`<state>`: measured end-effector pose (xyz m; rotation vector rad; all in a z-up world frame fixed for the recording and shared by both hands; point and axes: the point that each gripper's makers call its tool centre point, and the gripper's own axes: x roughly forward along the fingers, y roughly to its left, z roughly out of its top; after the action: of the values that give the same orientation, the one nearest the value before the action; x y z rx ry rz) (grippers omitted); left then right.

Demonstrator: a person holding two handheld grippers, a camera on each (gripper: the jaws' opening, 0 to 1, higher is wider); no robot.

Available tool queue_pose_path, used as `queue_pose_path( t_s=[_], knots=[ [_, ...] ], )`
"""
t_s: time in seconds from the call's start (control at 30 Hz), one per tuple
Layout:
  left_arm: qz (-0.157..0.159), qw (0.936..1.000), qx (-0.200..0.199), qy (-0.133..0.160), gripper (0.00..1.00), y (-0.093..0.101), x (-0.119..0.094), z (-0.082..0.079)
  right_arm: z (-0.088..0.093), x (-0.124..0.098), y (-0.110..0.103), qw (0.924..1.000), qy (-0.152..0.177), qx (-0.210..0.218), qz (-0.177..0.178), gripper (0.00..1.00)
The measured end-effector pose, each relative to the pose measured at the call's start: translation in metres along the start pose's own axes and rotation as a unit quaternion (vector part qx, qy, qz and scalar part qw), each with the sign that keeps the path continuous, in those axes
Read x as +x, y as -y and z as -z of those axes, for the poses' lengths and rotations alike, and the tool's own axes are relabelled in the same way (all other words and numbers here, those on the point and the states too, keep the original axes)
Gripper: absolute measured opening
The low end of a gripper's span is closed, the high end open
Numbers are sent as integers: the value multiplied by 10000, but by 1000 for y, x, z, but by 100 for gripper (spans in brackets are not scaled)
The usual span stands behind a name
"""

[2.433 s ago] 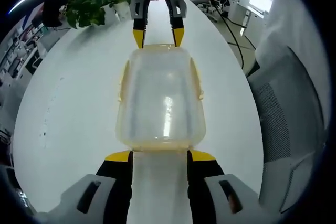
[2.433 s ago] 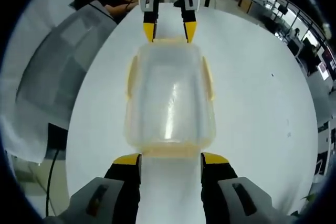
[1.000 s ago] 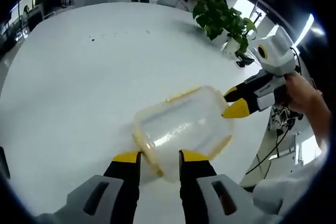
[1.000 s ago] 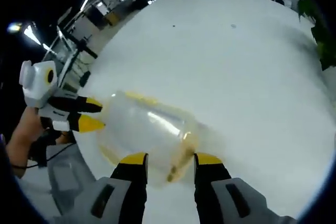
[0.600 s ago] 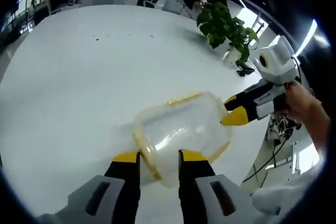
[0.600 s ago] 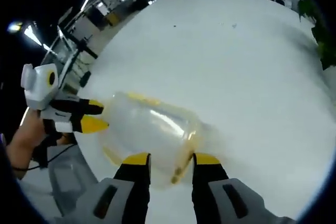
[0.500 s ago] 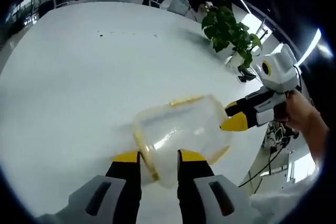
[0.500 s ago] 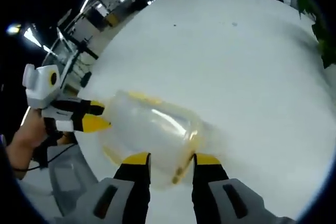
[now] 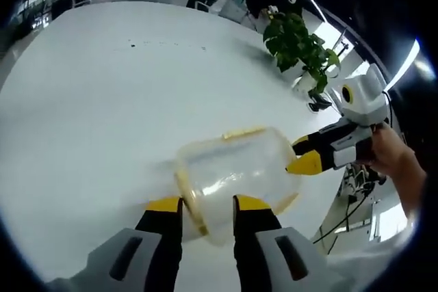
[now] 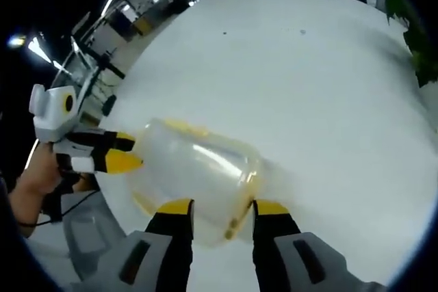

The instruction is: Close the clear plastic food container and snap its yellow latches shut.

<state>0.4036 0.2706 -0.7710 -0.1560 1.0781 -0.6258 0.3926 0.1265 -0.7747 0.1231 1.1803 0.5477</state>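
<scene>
Clear plastic food container (image 9: pixel 236 179) lies near the white table's (image 9: pixel 102 100) edge, lid on, yellow latches (image 9: pixel 186 193) at its rim. The left gripper (image 9: pixel 207 204) pinches one end's latch between nearly closed jaws; the right gripper (image 10: pixel 217 204) clamps the opposite end likewise, probably to brace and snap together. A potted plant (image 9: pixel 298 39) stands well apart, obstructing nothing.

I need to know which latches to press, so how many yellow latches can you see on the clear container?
2 in the left gripper view: one latch on the clear plastic food container facing the table's middle, one latch between the left claw's tips. Others may be hidden.
</scene>
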Motion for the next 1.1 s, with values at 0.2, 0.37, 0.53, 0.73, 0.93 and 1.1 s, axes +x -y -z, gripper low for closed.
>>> queue_pose_path(
  t_s=[0.2, 0.37, 0.53, 0.73, 0.93, 1.1],
  knots=[
    [120, 9999, -65, -44, 29, 3, 2, 2, 0, 1, -3, 9997, 47, -245, -42, 35],
    [172, 9998, -109, -74, 39, 3, 4, 6, 3, -1, -3, 9988, -41, -491, 73, 39],
    [148, 9999, 89, 7, 38, 3, -1, 0, -1, -4, -1, 9977, -72, -668, 27, 38],
    [58, 9971, 760, -68, 38, 1, -4, -2, -5, -7, -1, 9908, -145, -1342, 96, 38],
    [113, 9931, 1148, -214, 40, 4, -4, 0, -7, -8, -4, 9840, -205, -1768, 75, 38],
    [264, 9891, 1431, -215, 40, 9, -6, -4, -6, -8, -2, 9782, -319, -2051, 92, 39]
  ],
)
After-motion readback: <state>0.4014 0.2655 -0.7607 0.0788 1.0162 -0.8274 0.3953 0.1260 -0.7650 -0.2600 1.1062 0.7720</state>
